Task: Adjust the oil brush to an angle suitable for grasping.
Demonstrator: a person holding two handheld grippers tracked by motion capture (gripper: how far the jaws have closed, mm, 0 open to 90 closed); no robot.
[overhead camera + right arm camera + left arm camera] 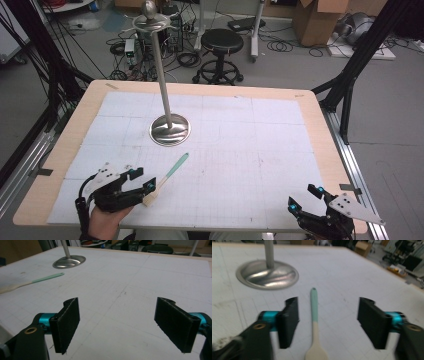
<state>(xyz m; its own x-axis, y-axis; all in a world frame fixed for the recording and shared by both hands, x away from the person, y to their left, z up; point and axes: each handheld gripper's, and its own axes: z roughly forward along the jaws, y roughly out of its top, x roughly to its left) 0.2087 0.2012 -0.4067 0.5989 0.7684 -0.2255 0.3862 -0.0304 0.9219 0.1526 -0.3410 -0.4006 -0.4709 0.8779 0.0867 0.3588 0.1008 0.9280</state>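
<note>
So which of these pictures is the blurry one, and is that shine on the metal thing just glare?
The left gripper view is softest: the jaws of the left gripper and the spatula look smeared. The right gripper view is sharper up close, hazier far off. In the high view, the stand's metal base carries bright streaks that look like reflected room light.

spatula (167, 178): 1 | metal stand (169, 129): 1 | tongs: 2 | stool (221, 42): 1
</note>
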